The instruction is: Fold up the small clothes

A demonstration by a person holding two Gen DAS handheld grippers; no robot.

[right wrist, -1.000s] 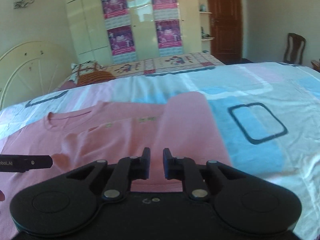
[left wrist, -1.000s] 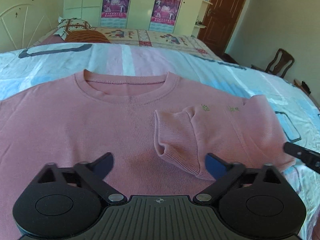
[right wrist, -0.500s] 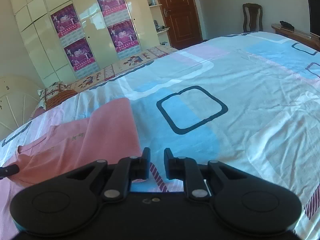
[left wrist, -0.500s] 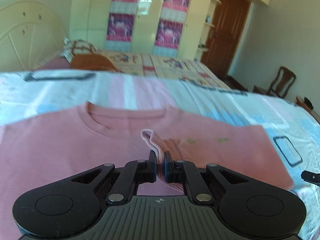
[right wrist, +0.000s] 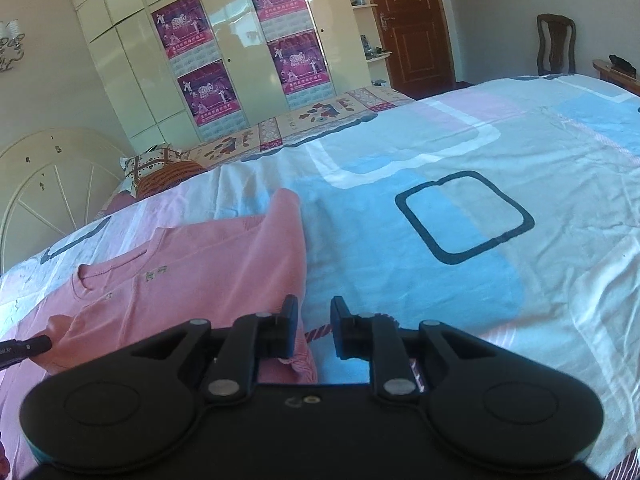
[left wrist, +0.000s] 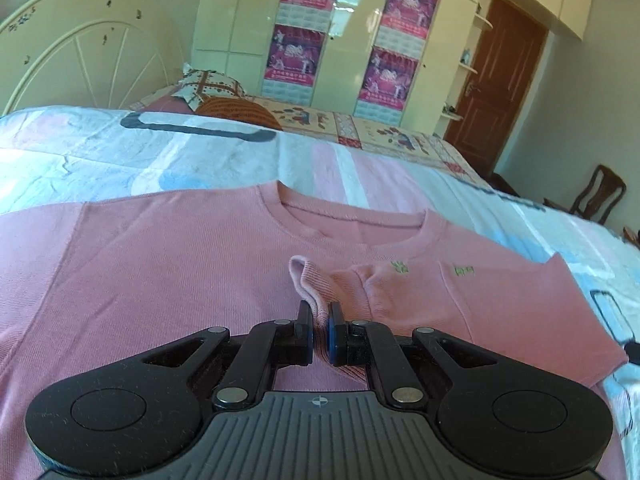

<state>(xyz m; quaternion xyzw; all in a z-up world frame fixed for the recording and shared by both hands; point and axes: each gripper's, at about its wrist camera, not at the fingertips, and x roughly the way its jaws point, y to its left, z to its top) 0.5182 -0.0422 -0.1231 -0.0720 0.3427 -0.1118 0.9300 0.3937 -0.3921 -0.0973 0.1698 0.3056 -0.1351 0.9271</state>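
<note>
Since a second ago your left gripper [left wrist: 319, 330] has gone from wide open above the folded-in sleeve to fully closed, and its blue pads now pinch the ribbed sleeve cuff [left wrist: 310, 288] between them; the cuff stands lifted off the chest of the pink sweater [left wrist: 160, 272] rather than lying flat as before. Your right gripper [right wrist: 314, 330] has swung from over the sweater toward the bare bed cover [right wrist: 500, 248]; its jaws have just been opening slightly and now stand a narrow gap apart with nothing between them, the left finger above the sweater's right edge, the right finger over the cover. Both grippers point forward and down at the bed. The left view has rolled, so the neckline [left wrist: 352, 224] now runs tilted across the frame. The sweater lies face up on the cover, body spread flat, the right-hand sleeve folded inward across the chest. In the right wrist view the tip of the left gripper shows at the left edge, touching the sweater. Beyond the sweater lie a patterned pillow [left wrist: 212, 84], a cream headboard [left wrist: 80, 52] and wardrobe doors with purple posters [left wrist: 296, 56].
</note>
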